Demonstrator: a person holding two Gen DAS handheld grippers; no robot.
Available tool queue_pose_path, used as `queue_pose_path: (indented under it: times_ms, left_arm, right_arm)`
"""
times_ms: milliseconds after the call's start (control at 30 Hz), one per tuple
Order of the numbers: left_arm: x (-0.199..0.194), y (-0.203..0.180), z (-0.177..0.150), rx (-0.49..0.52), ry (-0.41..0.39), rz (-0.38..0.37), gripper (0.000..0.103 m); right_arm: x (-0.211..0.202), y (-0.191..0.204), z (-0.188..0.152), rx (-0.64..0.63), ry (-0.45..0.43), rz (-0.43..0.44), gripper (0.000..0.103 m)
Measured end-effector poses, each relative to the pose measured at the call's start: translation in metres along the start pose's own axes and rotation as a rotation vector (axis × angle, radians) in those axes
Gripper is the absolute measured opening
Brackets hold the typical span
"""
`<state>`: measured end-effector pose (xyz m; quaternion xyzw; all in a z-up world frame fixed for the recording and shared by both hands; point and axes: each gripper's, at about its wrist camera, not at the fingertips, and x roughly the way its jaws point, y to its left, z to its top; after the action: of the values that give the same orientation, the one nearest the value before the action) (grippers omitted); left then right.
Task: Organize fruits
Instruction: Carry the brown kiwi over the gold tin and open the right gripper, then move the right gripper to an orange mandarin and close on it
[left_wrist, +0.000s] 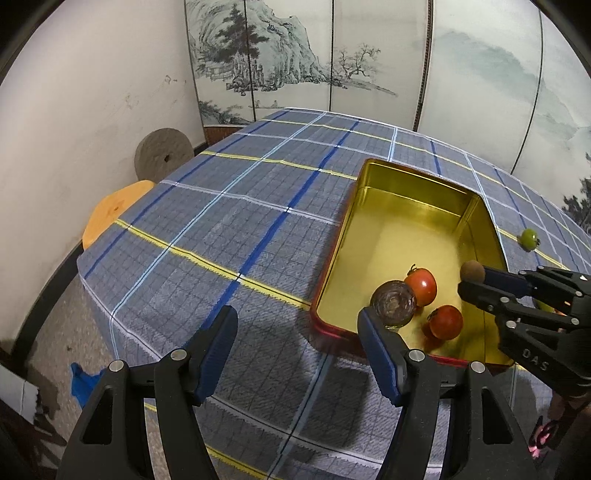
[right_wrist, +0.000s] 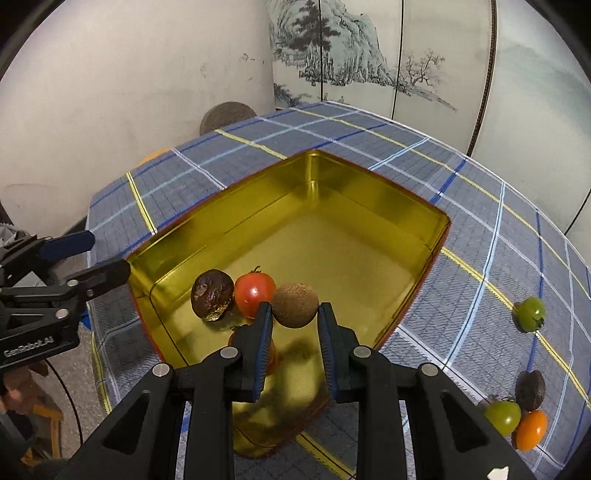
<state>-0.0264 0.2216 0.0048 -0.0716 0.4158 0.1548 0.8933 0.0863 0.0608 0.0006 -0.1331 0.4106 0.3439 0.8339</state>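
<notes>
Kiwi (right_wrist: 295, 305) between right gripper (right_wrist: 294, 317) jaws, gripped, above tin (right_wrist: 369, 192); left gripper (left_wrist: 297, 334) jaws wide.

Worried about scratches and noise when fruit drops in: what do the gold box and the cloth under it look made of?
The box looks like thin sheet metal, a gold-lacquered tin: glossy, mirroring walls, rolled rim. The cloth looks like woven fabric, matte, with a printed plaid; fibre type unclear.

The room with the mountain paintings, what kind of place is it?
Probably a room in a home, maybe a dining corner. A folding screen painted with mountains and trees stands behind a table with a checked tablecloth. On it sits a gold tin holding fruit, and a plain, scuffed wall stands beside it.
</notes>
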Motion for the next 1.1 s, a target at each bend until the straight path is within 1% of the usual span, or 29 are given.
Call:
queue_pose_path:
  times_ms: [233, 733, 933, 1100]
  left_arm:
    - [0.001, 0.002, -0.001, -0.003, 0.007, -0.002, 0.068]
    - [0.000, -0.003, -0.004, 0.004, 0.028, -0.015, 0.068]
    - [-0.006, -0.014, -0.003, 0.026, 0.009, -0.031, 0.068]
    - [-0.014, -0.027, -0.003, 0.053, -0.003, -0.066, 0.068]
  right_arm:
    - [0.011, 0.002, -0.001, -0.006, 0.025, -0.019, 0.023]
    - [0.011, 0.005, -0.002, -0.007, 0.018, -0.010, 0.024]
    - [-0.007, 0.008, -0.004, 0.006, -0.011, 0.013, 0.025]
    - [-0.039, 0.000, -0.017, 0.037, -0.044, 0.017, 0.029]
